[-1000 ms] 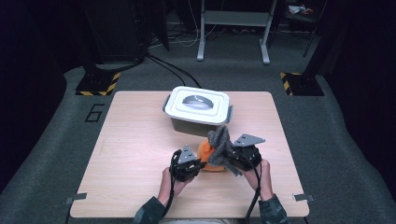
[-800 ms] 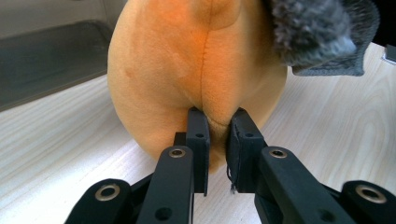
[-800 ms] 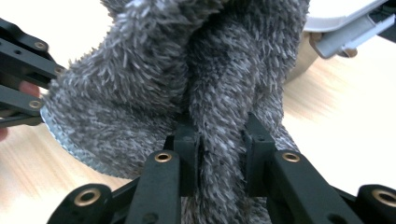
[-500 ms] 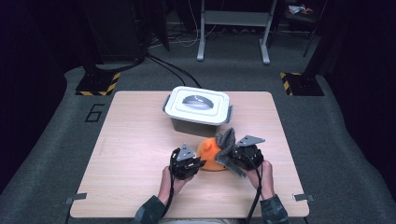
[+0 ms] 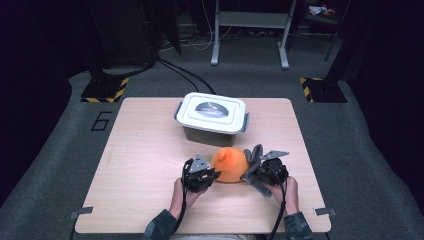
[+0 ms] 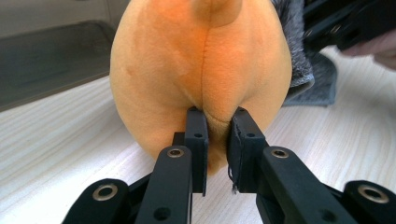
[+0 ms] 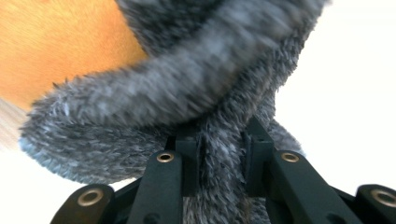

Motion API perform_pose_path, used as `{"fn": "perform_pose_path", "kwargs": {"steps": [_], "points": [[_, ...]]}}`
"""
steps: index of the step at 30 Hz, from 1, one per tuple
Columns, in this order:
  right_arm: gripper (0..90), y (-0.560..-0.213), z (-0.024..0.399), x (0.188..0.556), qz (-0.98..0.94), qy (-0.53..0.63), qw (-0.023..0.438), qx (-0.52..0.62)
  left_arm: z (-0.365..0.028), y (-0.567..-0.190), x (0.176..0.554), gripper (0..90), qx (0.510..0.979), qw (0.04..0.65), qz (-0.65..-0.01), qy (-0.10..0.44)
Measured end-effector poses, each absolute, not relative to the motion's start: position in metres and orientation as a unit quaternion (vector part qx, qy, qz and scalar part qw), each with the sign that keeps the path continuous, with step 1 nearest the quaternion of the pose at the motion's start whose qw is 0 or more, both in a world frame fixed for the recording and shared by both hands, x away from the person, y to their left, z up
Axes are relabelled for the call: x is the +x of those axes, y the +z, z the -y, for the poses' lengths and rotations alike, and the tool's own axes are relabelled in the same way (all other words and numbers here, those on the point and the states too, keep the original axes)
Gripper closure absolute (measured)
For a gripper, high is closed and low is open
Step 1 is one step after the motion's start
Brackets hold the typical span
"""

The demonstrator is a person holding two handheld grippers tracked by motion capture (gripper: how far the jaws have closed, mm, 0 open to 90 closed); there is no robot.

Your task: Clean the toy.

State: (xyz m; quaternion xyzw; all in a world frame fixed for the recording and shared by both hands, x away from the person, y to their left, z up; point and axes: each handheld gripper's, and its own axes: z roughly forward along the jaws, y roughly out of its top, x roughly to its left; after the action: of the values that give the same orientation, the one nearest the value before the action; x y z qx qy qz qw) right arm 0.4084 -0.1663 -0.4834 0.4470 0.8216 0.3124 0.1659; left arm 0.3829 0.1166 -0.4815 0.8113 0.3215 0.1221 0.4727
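Jaws of the left gripper (image 5: 214, 174) pinched a fold of the orange plush toy (image 5: 229, 164) at the table's (image 5: 140, 165) near middle, steadying it, while the right gripper (image 5: 253, 172) clamped its grey furry wrap (image 5: 254, 155), apparently to pull it aside.

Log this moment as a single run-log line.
left gripper: shut on orange plush | right gripper: shut on grey furry cloth | lidded box: closed, behind plush | table

Orange plush (image 5: 229, 165) between both hand-held grippers, near lidded box (image 5: 212, 118).
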Motion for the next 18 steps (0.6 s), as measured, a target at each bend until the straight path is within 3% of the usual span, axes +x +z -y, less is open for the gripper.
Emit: {"fn": "perform_pose_path", "kwargs": {"steps": [11,18], "points": [[72.9,-0.416,0.135,0.387,-0.828,0.370,0.207,0.368,-0.113,-0.481,0.382,79.3,0.816,0.470,-0.311,0.128],[72.5,-0.421,0.112,0.392,-0.838,0.353,0.218,0.356,-0.114,-0.482,0.383,79.2,0.814,0.474,-0.312,0.125]]}}
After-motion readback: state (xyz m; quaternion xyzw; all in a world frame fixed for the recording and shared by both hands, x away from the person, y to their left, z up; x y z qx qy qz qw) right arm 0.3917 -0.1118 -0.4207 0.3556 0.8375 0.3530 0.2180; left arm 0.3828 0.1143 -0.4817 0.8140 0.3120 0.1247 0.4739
